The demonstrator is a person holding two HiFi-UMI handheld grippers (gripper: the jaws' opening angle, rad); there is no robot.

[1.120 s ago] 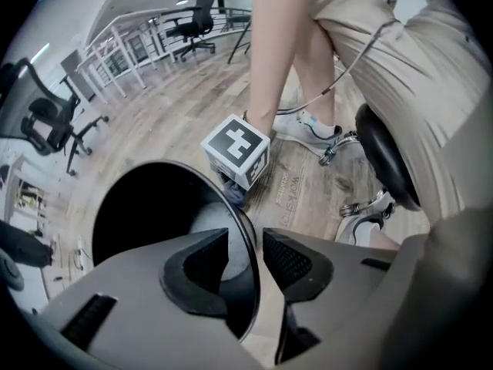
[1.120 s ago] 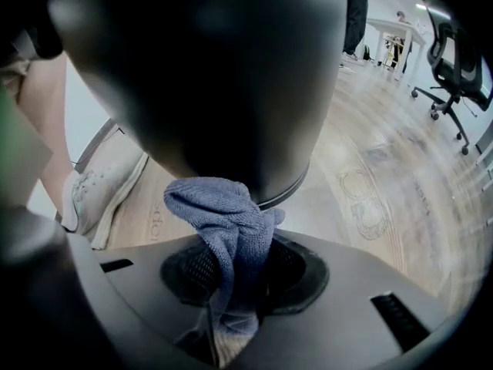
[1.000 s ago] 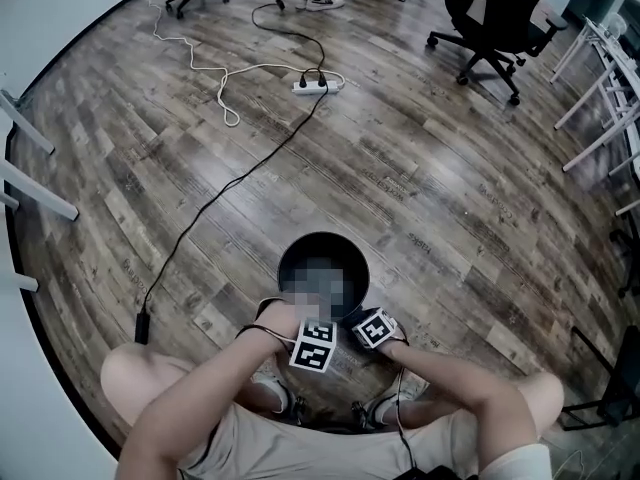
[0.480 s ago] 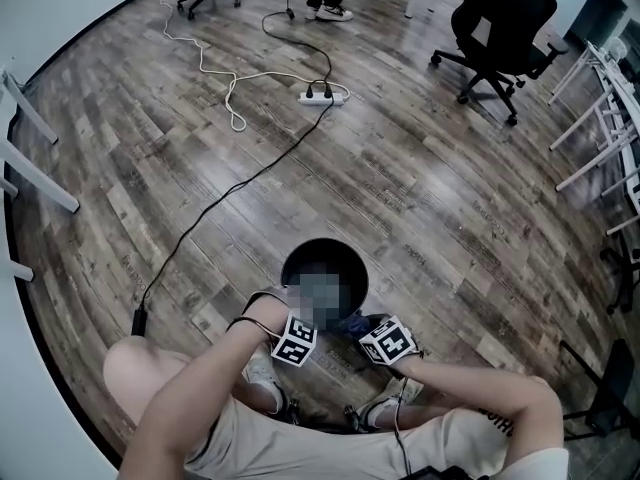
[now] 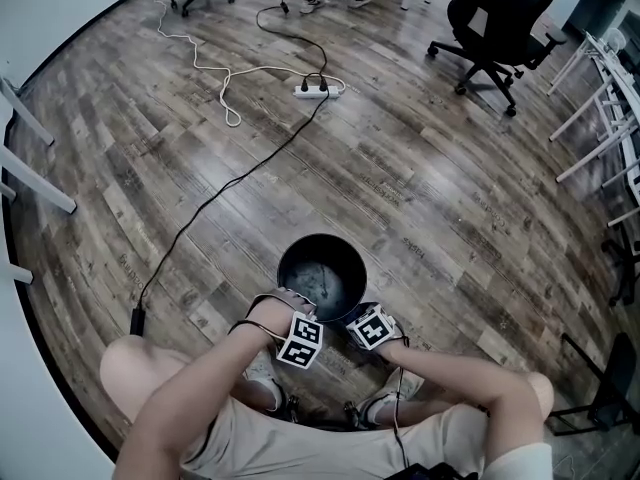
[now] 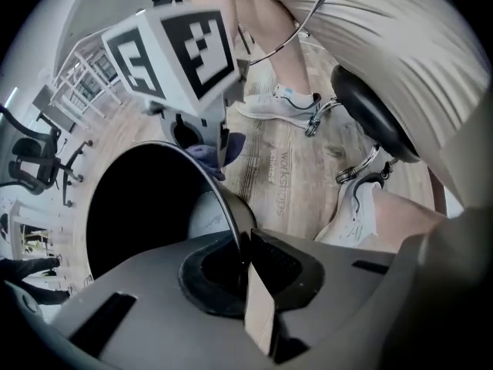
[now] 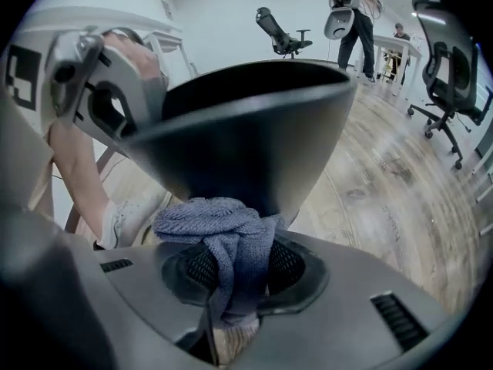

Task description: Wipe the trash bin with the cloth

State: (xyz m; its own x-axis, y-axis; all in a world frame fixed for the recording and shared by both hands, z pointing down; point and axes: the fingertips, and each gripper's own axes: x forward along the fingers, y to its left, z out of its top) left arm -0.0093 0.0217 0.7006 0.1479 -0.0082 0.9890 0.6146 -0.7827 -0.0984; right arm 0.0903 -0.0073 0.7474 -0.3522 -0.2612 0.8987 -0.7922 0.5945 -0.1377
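— What sits between the jaws of the left gripper (image 6: 245, 245)?
— The rim of the black trash bin (image 6: 142, 206). The jaws have just been closing and now pinch its thin wall.
— And past that?
— The right gripper (image 6: 202, 136) is at the far rim with a blue cloth (image 6: 233, 146) at its tip. A white shoe (image 6: 281, 102) rests on the wood floor (image 6: 269, 179).

Smooth matt dark trash bin (image 5: 300, 268); rough woven cloth (image 7: 223, 230); wood-grain plank floor (image 5: 430, 188), slight sheen.

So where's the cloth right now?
In the right gripper view, the cloth is clamped in the right gripper, bunched against the outer wall of the trash bin.
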